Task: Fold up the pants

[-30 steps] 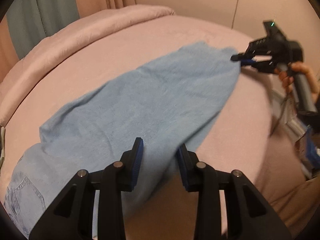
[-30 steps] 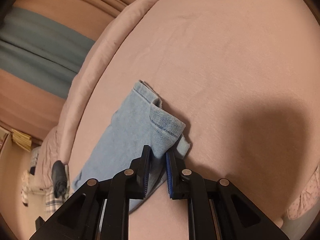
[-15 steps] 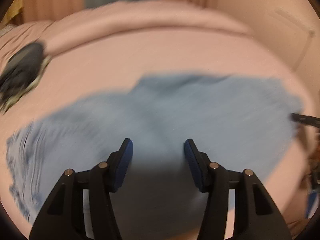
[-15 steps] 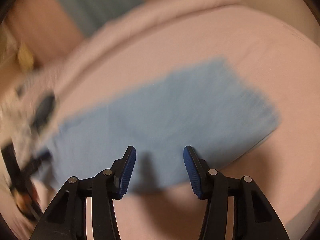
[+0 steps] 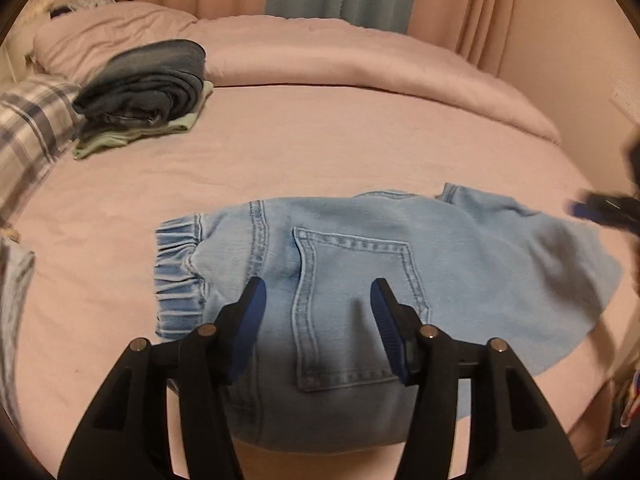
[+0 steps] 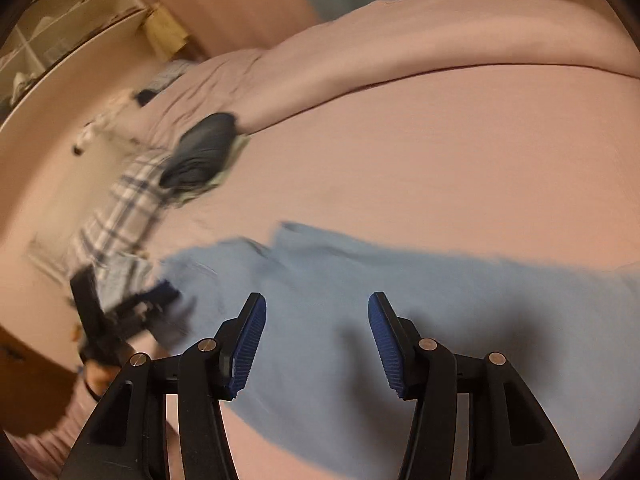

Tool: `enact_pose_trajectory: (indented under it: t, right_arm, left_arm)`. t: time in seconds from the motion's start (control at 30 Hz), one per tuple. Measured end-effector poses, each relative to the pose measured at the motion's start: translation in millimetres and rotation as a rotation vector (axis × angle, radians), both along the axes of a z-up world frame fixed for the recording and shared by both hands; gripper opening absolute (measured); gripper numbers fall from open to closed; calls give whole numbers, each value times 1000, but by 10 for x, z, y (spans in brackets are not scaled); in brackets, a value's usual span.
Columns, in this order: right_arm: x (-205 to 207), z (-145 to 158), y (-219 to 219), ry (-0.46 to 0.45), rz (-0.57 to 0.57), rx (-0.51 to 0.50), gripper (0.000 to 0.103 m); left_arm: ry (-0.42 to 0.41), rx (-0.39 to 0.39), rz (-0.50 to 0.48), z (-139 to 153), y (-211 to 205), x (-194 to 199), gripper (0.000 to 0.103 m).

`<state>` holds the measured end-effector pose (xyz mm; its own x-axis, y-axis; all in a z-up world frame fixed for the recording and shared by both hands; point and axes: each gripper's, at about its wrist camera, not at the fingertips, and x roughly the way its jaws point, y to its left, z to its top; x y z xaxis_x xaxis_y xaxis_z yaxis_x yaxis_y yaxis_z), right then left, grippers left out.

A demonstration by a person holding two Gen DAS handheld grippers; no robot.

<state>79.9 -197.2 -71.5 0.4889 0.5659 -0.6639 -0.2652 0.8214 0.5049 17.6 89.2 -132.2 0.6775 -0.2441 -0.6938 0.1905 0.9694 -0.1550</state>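
The light blue denim pants lie folded flat on the pink bed sheet, back pocket up and elastic waistband to the left. My left gripper hovers open over the pocket area with nothing between its pads. My right gripper is also open, above the blurred blue cloth, and holds nothing. The right gripper's blue tips show at the pants' right edge in the left wrist view. In the right wrist view the left gripper appears blurred at the pants' left end.
A stack of folded dark jeans on a green garment sits at the bed's far left, beside a plaid pillow. A rolled pink duvet runs along the back. A hand holds the left gripper's handle.
Both grippers have let go of the pants and opened. Each has swung sideways and rolled level. The pants now lie folded on the bed with the pocket side up.
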Motion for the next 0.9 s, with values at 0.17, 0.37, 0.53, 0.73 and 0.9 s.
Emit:
enact_pose_trajectory:
  t: [0.17,0.37,0.53,0.73,0.9]
  right_arm:
    - [621,-184,748,68,153,-54,54]
    - [812,-493,1066,239,268,-133,46]
    - [868,-385,1137,206,335,-128,11]
    - [1200,-574,1063,270,237,-89,10]
    - [1274,-666,925,268,120,-40,10]
  left_arm:
    - [-18,73,-13,-75,78,-53,33]
    - [0,3,6,-140,333,-8,6]
    - [11,-32,7,-152,424,10,4]
    - [-17,29,18,-172,378,17,4]
    - [-13,37,14,-187,392,-1,4]
